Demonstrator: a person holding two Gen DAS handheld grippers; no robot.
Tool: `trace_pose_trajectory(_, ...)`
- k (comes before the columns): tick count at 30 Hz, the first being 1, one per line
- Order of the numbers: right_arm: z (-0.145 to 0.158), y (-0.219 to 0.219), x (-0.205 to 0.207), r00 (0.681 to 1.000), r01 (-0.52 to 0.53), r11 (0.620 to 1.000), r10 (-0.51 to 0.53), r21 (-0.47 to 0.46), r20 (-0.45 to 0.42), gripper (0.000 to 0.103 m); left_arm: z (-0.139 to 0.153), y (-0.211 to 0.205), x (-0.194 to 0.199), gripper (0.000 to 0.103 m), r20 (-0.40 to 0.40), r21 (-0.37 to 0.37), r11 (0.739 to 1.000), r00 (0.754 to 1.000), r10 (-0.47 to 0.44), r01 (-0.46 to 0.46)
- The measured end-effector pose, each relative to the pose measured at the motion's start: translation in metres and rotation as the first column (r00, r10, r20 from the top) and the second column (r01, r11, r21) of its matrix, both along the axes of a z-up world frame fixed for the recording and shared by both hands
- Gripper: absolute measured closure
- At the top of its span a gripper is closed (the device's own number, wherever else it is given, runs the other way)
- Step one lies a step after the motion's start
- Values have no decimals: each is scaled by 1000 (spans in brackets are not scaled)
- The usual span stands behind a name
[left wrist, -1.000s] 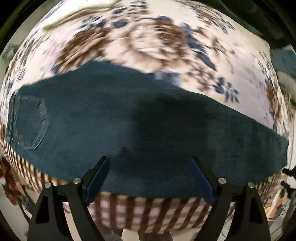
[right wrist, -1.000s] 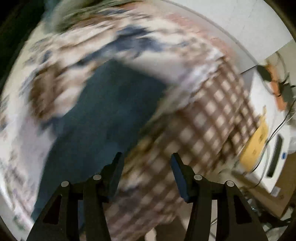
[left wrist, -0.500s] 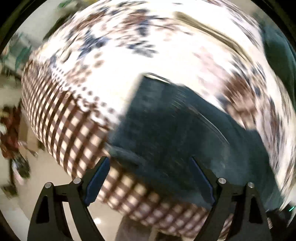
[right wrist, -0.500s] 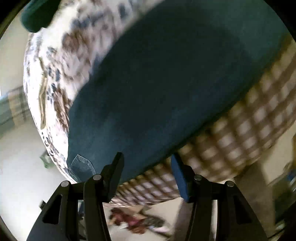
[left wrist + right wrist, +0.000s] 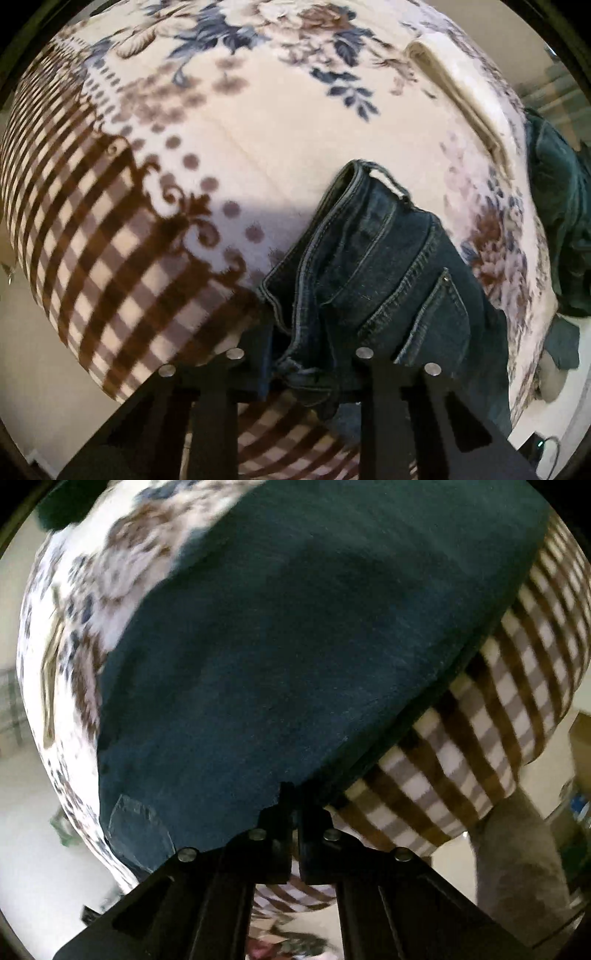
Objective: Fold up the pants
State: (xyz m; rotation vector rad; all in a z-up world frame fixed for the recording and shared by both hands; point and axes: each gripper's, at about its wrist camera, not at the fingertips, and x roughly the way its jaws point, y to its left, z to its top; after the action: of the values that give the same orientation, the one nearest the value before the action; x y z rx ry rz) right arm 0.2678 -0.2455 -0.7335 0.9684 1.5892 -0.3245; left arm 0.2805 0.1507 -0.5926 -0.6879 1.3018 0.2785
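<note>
left gripper (image 5: 303, 369) jaws just closed on jeans (image 5: 388, 280) waistband, right gripper (image 5: 293, 812) pinching hem

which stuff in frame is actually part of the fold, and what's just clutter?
In the job:
- jeans, waistband end
- left hand-held gripper, jaws just closed on the waistband
- right hand-held gripper, just shut on the jeans' near edge

Lying about:
- patterned blanket, only the work surface
- dark green garment at the far edge
- folded cream cloth
</note>
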Motion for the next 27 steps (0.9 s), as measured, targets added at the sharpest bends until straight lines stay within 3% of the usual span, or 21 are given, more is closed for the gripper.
trace_pose_trajectory(4, -1, 2, 6, 991, -130, 991, 130, -2, -37, 101, -13, 14, 1, 83, -11, -53, 998, 1000, -25, 24)
trace_pose_trajectory(7, -3, 3, 24, 961, -263, 964, 266, 48, -75, 98, -6, 19, 2, 74, -58, -102, 994, 998, -37, 31)
trace_pose_trajectory(8, 0, 2, 30, 952, -295, 954, 298, 56, -73, 96, 3, 17, 1, 68, -77, -87, 995, 996, -54, 47)
trace_pose_trajectory(9, 8, 2, 38, 938, -338, 939, 341, 57, -59, 83, 15, 13, 0, 64, -109, -37, 997, 991, -76, 73)
trace_pose_trajectory(10, 20, 3, 49, 920, -389, 920, 391, 47, -30, 61, 31, 7, -2, 63, -135, 43, 993, 986, -100, 107)
trace_pose_trajectory(11, 28, 1, 59, 908, -419, 908, 419, 35, -11, 51, 43, 1, -1, 52, -135, 95, 987, 984, -118, 132)
trace_pose_trajectory(12, 39, 3, 73, 888, -460, 888, 460, 14, 19, 38, 55, -7, 0, 29, -140, 141, 977, 980, -141, 161)
trace_pose_trajectory(14, 52, 14, 108, 838, -542, 840, 543, -35, 61, 37, 76, -29, 8, 20, -140, 240, 945, 971, -192, 222)
trace_pose_trajectory(16, 60, 31, 144, 759, -636, 764, 645, -109, 93, 37, 85, -53, 22, 19, -120, 301, 914, 961, -249, 274)
trace_pose_trajectory(18, 58, 40, 182, 713, -678, 722, 691, -140, 114, 37, 84, -76, 39, 19, -109, 314, 899, 952, -285, 305)
trace_pose_trajectory(20, 49, 50, 218, 669, -721, 684, 729, -111, 148, 37, 75, -101, 63, 19, -92, 282, 899, 943, -321, 334)
trace_pose_trajectory(24, 23, 51, 263, 621, -766, 637, 768, -83, 160, 33, 60, -142, 93, 19, -85, 317, 863, 918, -388, 394)
trace_pose_trajectory(27, -4, 57, 283, 619, -775, 631, 770, -41, 155, 33, 47, -156, 104, 19, -103, 311, 851, 905, -413, 424)
